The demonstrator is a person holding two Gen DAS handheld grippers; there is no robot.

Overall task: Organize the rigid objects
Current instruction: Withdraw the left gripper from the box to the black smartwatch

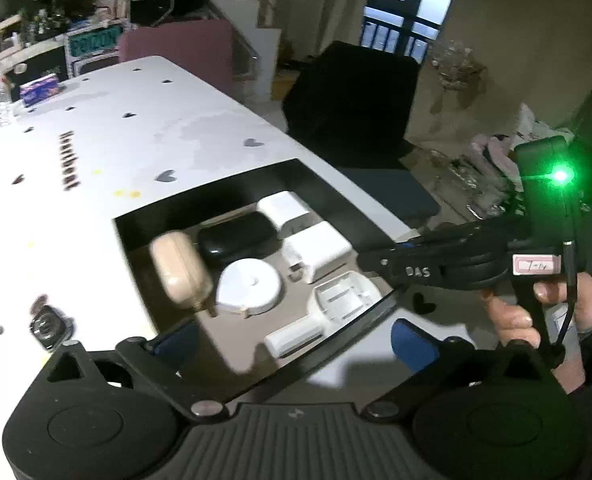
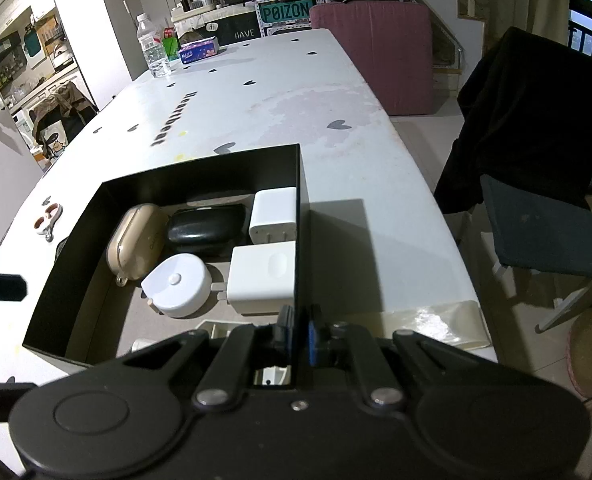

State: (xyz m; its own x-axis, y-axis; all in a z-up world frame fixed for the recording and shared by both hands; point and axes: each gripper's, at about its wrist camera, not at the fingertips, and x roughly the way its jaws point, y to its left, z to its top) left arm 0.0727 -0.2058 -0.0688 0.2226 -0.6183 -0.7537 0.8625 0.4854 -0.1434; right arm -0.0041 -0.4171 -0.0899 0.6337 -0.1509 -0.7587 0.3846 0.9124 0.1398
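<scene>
A black open box [image 2: 300, 216] sits on the white table [image 2: 256, 92]. It holds a beige earbud case [image 2: 136, 240], a black case [image 2: 206, 228], a white round device [image 2: 178, 284], two white chargers [image 2: 274, 212] [image 2: 264, 276] and a white plug adapter [image 1: 327, 312]. My right gripper [image 2: 297, 332] is shut on the box's right wall near its front corner; it shows in the left wrist view [image 1: 379, 258]. My left gripper [image 1: 292, 346] is open and empty, fingers spread, over the box's near side [image 1: 327, 344].
A small action camera [image 1: 48, 326] and a white-and-brown clip [image 2: 48, 218] lie on the table left of the box. A water bottle [image 2: 152, 48] and tissue pack [image 2: 198, 51] stand at the far end. A black-draped chair [image 2: 535, 152] stands at the right.
</scene>
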